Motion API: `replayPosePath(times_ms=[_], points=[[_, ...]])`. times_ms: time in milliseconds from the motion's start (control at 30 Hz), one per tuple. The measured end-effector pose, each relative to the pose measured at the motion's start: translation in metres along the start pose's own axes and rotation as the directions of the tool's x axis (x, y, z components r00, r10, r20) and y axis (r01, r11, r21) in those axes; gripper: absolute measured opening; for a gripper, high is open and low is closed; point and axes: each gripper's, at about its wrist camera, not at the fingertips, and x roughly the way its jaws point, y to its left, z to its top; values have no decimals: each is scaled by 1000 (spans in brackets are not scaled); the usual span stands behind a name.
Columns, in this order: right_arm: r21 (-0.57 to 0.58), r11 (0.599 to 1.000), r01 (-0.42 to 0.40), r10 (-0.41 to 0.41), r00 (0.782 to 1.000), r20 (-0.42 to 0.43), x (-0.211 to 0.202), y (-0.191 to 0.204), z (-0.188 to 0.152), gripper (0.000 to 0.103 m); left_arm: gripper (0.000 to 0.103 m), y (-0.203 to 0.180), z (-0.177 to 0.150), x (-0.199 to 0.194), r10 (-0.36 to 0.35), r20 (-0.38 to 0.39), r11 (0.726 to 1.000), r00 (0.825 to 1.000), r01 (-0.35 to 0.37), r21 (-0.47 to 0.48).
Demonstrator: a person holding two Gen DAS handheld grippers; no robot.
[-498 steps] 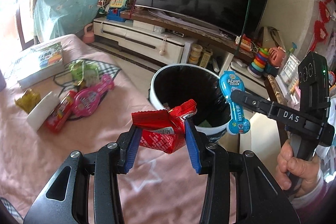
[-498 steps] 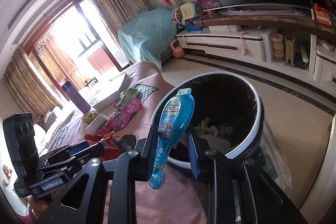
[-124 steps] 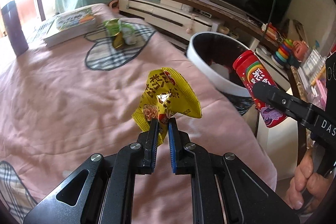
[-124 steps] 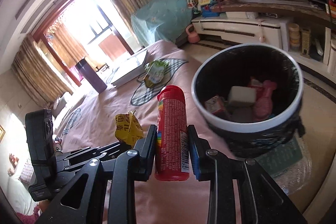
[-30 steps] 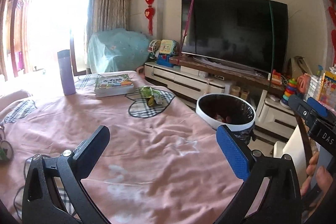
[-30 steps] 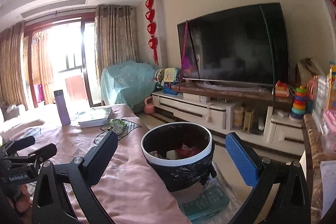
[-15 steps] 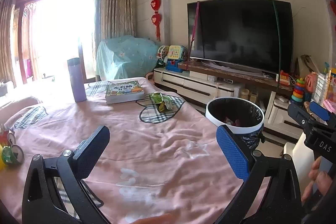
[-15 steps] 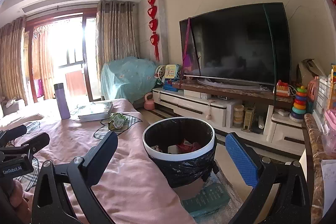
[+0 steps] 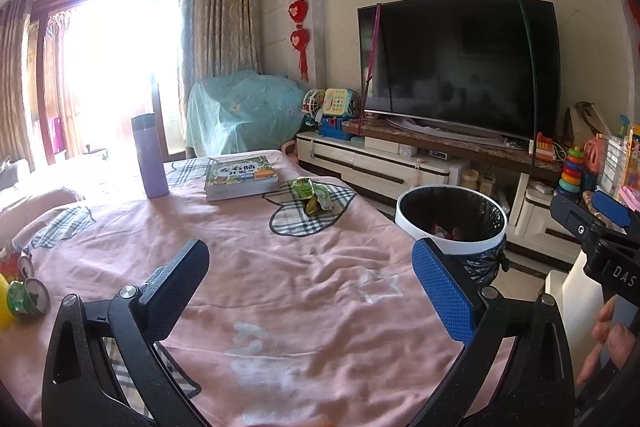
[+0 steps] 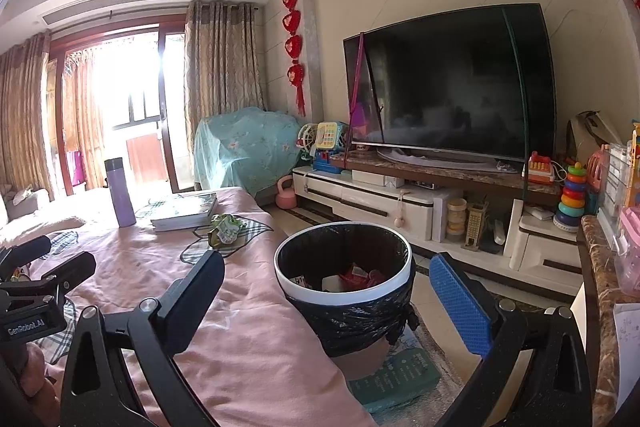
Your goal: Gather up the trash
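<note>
Pink bedding [image 9: 280, 267] covers the surface in a living room with a dark television [image 9: 456, 67]. Both the left gripper [image 9: 312, 287] and right gripper [image 10: 326, 301] gape wide, empty. Green wrappers [image 9: 314, 195] lie well ahead of the left fingers, beside a book [image 9: 240, 175]; the trash bin [image 10: 344, 267] (red wrappers inside) sits between the right fingers. "GenRobot.AI" marks the left gripper.

Bin [image 10: 288, 289] contents: mostly hidden by the rim; only red and white scraps are seen.
Wrappers [image 9: 314, 195]: print too small to be read.
Cans [image 9: 30, 297]: cut off by the left edge.
Right hand [image 9: 608, 337]: only fingertips are shown at the frame edge.
Window [image 9: 108, 67]: washed out by glare.
</note>
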Motion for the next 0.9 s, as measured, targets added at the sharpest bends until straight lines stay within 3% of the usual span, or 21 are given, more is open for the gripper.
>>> replayPosePath(times_ms=[900], points=[[8, 999, -43, 43, 999, -1, 0, 4, -2, 103, 103, 6, -4, 11, 1, -24, 1000, 1000, -1, -11]])
